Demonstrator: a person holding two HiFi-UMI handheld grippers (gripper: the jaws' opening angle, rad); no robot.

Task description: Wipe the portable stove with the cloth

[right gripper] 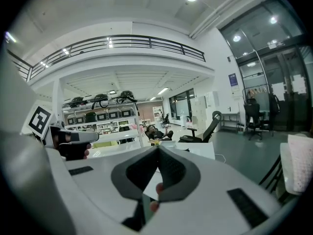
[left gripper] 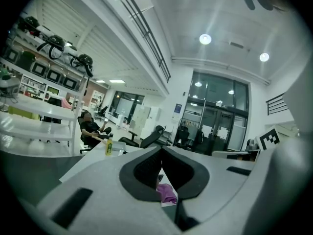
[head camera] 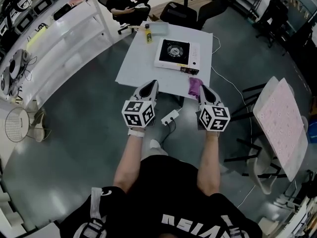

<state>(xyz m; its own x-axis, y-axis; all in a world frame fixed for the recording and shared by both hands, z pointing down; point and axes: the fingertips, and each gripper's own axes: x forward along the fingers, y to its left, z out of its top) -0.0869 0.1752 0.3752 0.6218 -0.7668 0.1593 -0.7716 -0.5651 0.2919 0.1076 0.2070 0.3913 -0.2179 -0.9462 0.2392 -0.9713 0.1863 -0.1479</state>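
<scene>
We're at the approach step: left gripper (head camera: pixel 152 85) and right gripper (head camera: pixel 204 89) both have fingers (right gripper: pixel 180 174) pressed together, empty. The cloth (head camera: pixel 194 87) lies at the surface's (head camera: pixel 141 71) near edge, the stove (head camera: pixel 173 53) just beyond it. Next, probably: spread the right fingers and pinch the cloth.

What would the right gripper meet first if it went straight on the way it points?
Probably the purple cloth at the table's near edge, just ahead of the right gripper; height is unclear, so it might pass above it.
</scene>
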